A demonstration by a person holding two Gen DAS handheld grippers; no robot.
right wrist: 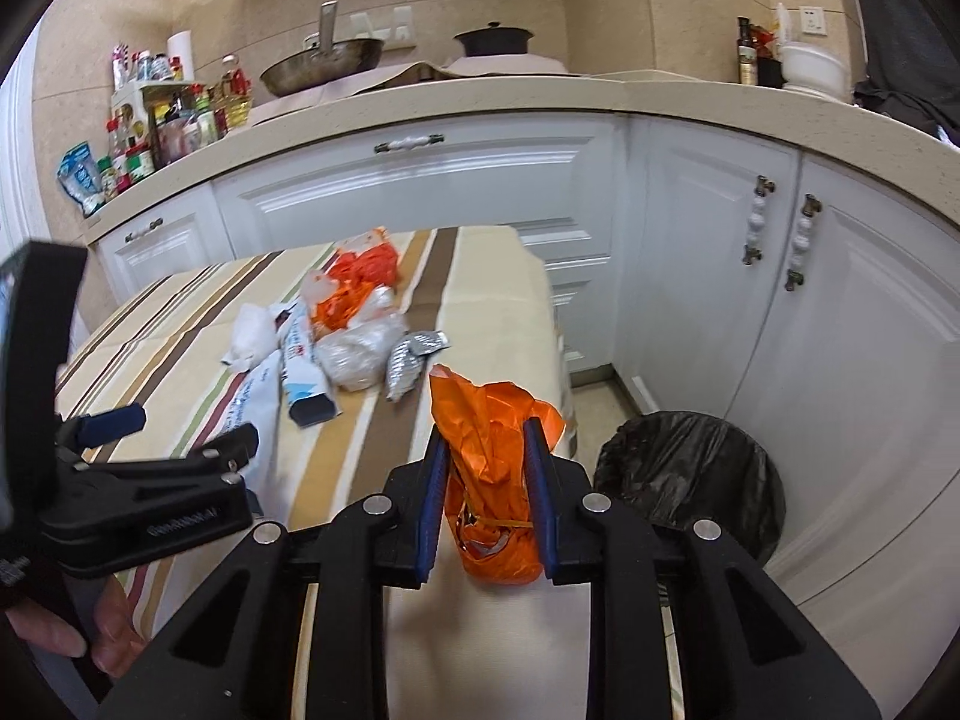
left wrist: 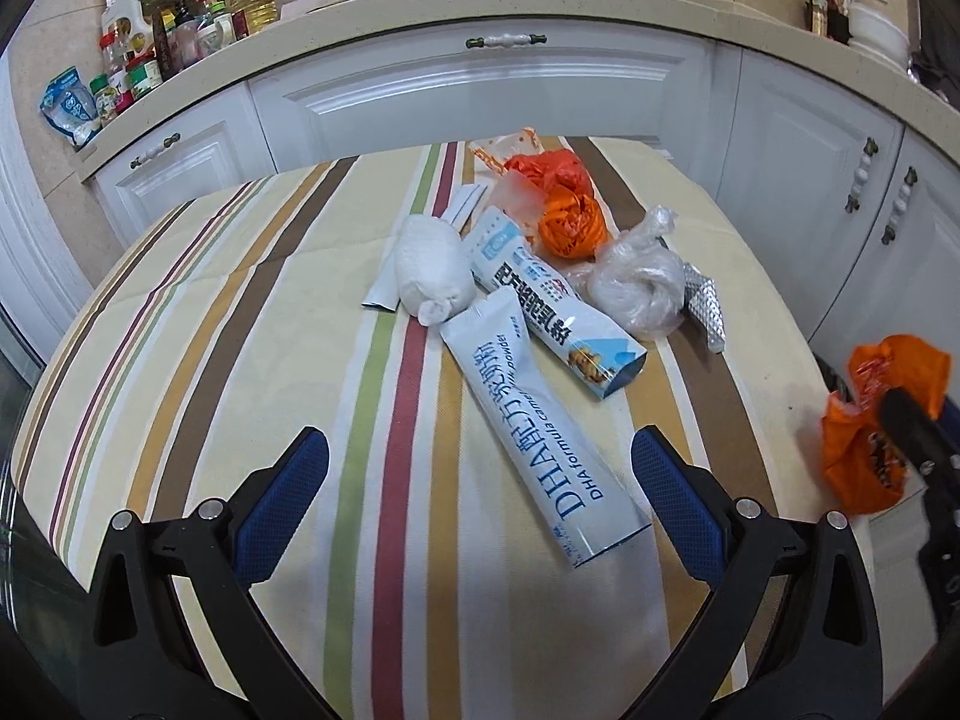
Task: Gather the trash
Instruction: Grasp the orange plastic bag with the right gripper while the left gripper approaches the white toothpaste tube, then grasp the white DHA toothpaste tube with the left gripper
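My right gripper [right wrist: 486, 450] is shut on an orange plastic bag [right wrist: 489, 480] and holds it over the table's right edge, left of the bin [right wrist: 690, 480] lined with a black bag; the bag also shows in the left wrist view [left wrist: 870, 420]. My left gripper [left wrist: 477, 456] is open and empty above a white DHA milk powder sachet [left wrist: 534, 420]. Behind it lie a second blue-white sachet [left wrist: 552, 306], a white tissue wad [left wrist: 429, 270], a clear plastic bag [left wrist: 636, 282], crumpled orange bags [left wrist: 564, 210] and a foil blister strip [left wrist: 705, 306].
The trash lies on a table with a striped cloth [left wrist: 240, 312]. White kitchen cabinets [right wrist: 840, 330] stand behind and to the right. The counter holds bottles and jars [left wrist: 150, 42] at left, a wok [right wrist: 324, 63] and a pot [right wrist: 492, 39].
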